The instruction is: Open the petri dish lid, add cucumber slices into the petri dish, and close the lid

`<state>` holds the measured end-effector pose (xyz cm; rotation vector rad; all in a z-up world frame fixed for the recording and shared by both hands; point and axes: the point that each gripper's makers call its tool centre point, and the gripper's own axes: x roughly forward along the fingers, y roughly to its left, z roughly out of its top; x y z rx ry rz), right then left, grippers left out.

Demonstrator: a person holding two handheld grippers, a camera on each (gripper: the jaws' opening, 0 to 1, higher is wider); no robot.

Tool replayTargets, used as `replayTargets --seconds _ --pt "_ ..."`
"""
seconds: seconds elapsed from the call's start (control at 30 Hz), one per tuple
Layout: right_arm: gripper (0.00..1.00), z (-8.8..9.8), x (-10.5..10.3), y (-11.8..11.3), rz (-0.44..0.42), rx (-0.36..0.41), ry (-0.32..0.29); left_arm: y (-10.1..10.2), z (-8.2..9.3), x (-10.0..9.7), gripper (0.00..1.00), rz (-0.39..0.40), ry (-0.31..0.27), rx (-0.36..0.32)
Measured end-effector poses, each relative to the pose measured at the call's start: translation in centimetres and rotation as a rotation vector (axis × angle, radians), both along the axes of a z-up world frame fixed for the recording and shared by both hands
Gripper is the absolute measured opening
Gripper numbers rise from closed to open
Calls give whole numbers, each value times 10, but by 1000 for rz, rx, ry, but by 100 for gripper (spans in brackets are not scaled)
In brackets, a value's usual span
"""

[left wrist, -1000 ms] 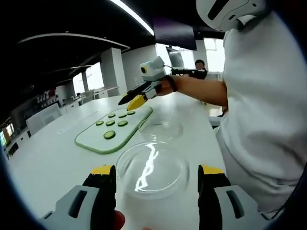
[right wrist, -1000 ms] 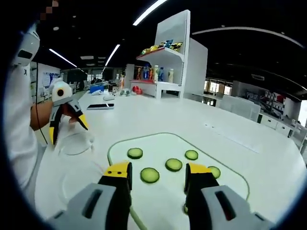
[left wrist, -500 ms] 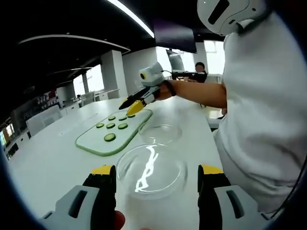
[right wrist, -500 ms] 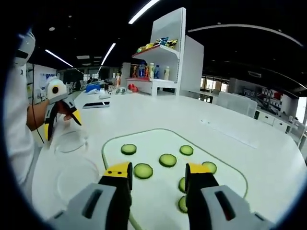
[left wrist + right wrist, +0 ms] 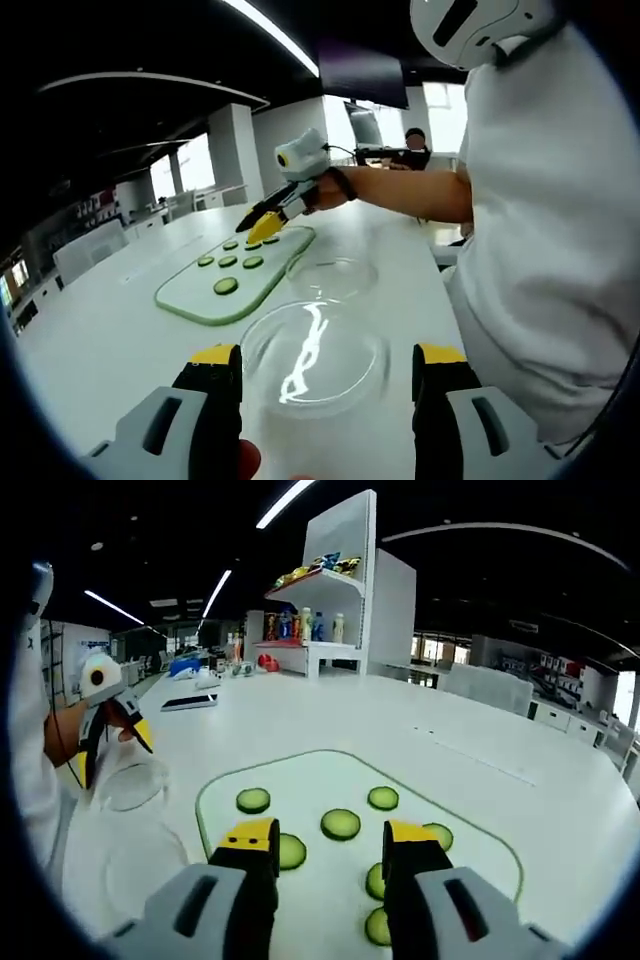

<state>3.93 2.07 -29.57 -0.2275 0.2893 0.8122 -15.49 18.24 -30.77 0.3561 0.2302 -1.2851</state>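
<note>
Open-plan room, dark ceiling, white furnishings.

Ahead of the right tool: long white table (image 5: 470, 740); beyond it a white shelf unit (image 5: 345, 600) carrying bottles and coloured packets. Ceiling strip lights (image 5: 285, 502) overhead. Ahead of the left tool: white columns (image 5: 237, 150), bright windows (image 5: 197, 160) behind them, and white counters (image 5: 90, 245) at far left.

— That petri dish lid (image 5: 315, 355) looks like clear glossy plastic, catching the ceiling light.
— And the cutting board (image 5: 330, 850)?
— Smooth, matt, pale with a green edge. The table (image 5: 480, 740) is white, faintly sheened.
</note>
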Motion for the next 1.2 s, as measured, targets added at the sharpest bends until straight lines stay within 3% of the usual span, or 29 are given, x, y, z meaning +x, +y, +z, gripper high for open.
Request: replayTargets --seconds 0.37,0.6,1.2 --pt "36 -14 17 13 -16 -53 30 2 -3 -1 68 4 3 5" --pt "33 -22 32 12 -84 -1 86 1 7 -2 68 2 2 -35" --pt "29 -30 29 21 -36 -19 72 2 -3 -4 68 -3 10 1"
